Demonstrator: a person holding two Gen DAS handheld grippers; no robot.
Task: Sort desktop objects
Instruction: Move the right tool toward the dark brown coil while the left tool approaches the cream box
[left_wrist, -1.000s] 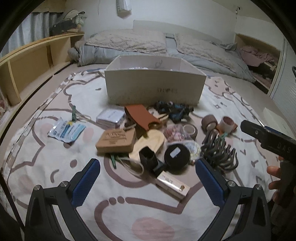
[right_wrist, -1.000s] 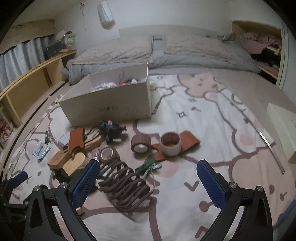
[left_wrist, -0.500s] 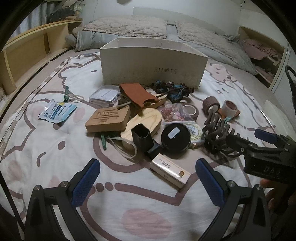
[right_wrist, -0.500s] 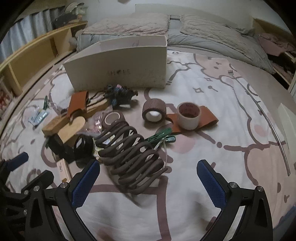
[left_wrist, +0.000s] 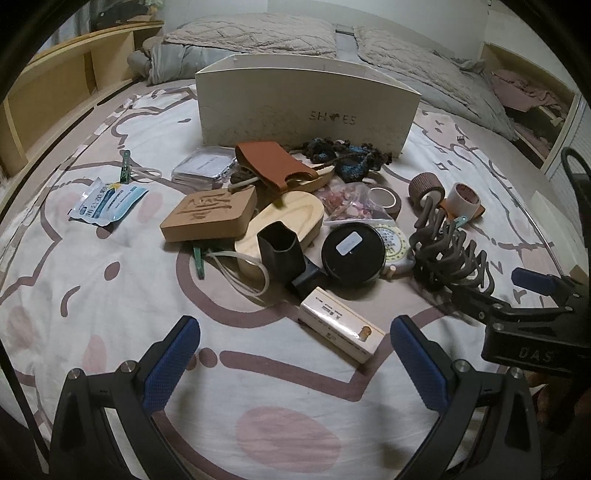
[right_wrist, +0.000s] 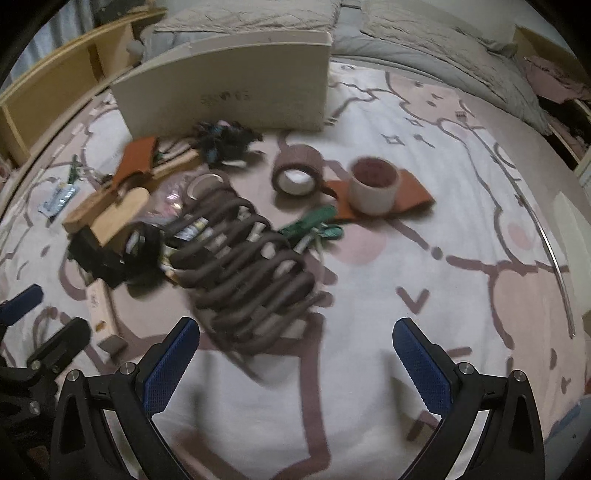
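**Coil rack next — both tools empty**

So, both grippers spread wide, holding nothing: left gripper (left_wrist: 295, 354), right gripper (right_wrist: 295, 360). Brown coil rack (right_wrist: 243, 266) lies just ahead of the right one, right edge of the pile. Looks stiff, light, open loops — pinch 1 outer loop, not the middle. Count: 1 rack, 3 tape rolls, 1 shoe box (left_wrist: 306, 107) behind the pile.

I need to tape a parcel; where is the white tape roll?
In the right wrist view, the white tape roll stands right of centre on an orange strip, beside the brown tape roll.
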